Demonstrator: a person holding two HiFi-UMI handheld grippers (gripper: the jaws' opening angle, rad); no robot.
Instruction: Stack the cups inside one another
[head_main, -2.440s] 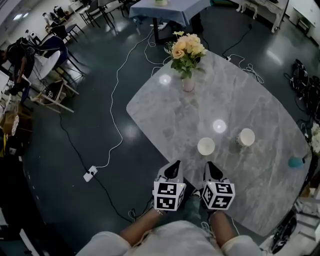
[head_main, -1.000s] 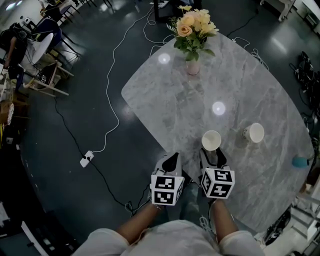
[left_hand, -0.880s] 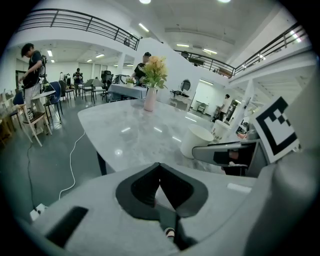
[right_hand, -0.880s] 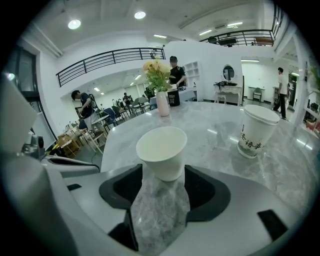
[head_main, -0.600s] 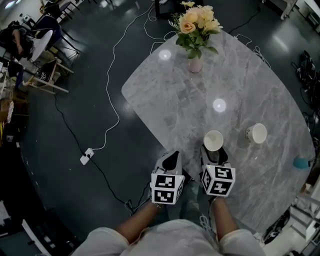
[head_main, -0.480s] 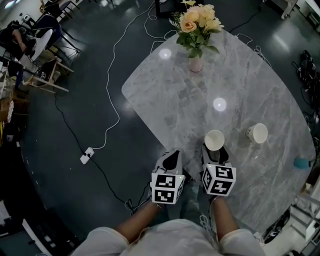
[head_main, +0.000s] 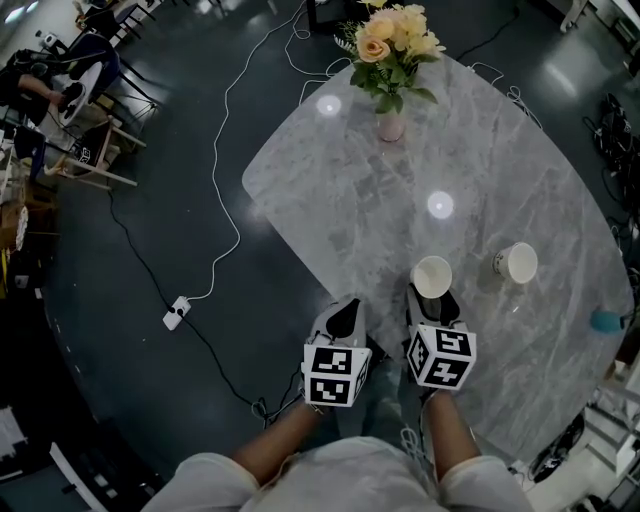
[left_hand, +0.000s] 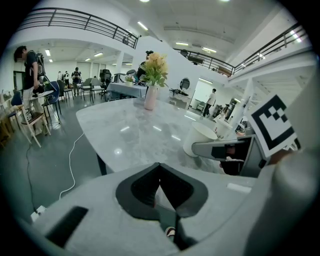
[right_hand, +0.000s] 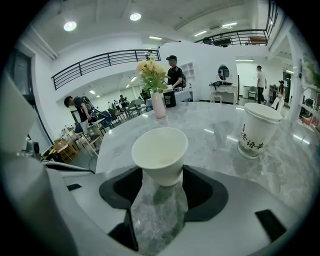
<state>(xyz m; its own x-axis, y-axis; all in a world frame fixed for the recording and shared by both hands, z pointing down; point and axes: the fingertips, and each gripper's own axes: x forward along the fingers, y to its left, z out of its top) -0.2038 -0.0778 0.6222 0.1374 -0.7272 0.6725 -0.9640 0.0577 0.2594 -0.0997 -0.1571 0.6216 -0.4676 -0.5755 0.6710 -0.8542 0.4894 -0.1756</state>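
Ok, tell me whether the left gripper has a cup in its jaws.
No: in the left gripper view, the left gripper has its jaws closed together with nothing between them.

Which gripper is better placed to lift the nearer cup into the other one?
Right, probably: the right gripper has its jaws either side of the near cup, and the far cup stands to its right. The left gripper is shut, empty, farther from both.
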